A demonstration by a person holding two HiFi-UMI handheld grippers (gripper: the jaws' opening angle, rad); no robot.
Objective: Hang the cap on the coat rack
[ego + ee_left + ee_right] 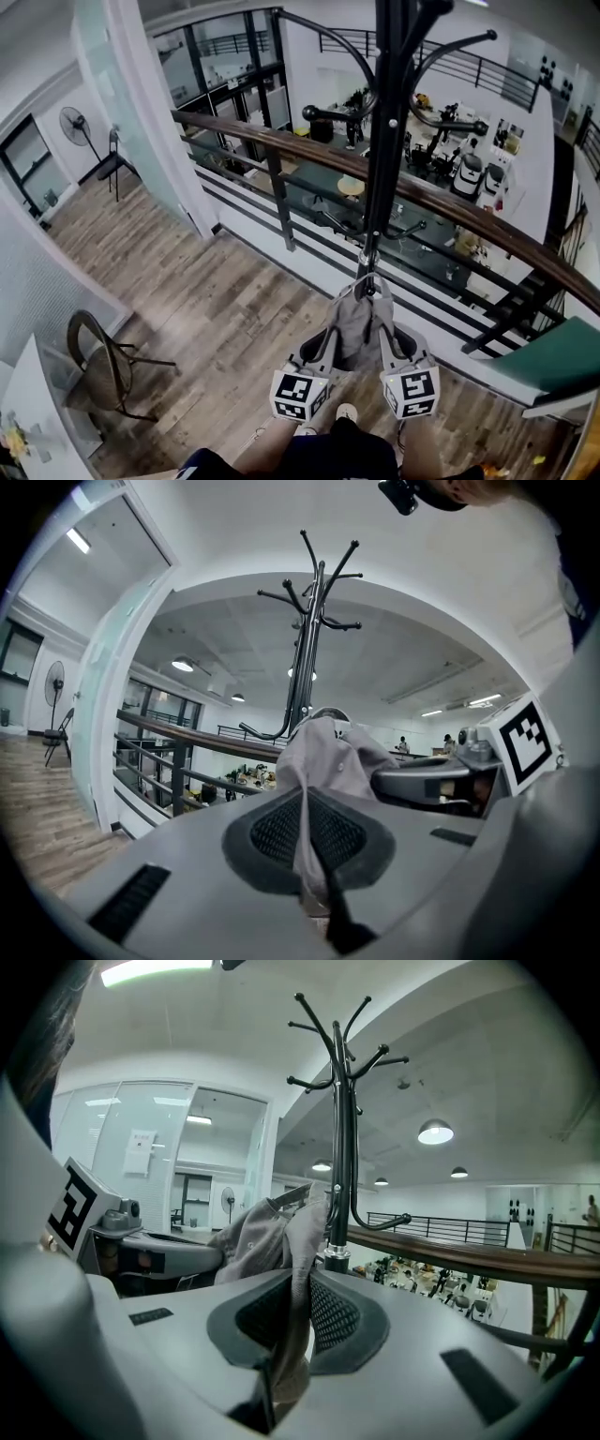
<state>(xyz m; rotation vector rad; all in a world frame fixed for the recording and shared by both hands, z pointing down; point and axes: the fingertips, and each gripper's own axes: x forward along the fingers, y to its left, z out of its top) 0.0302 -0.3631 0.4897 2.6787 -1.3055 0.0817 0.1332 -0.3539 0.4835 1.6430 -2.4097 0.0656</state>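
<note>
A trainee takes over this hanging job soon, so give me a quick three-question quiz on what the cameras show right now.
1. True or false: the cap already hangs free on a top hook of the coat rack.
2. What is between the jaws of the left gripper? A) the cap's fabric B) a scarf C) nothing
3. Fill in: the right gripper is shut on the ____.

Key: 1 false, both grippers hold it beside the pole, below those hooks; 2 A; 3 cap.
</note>
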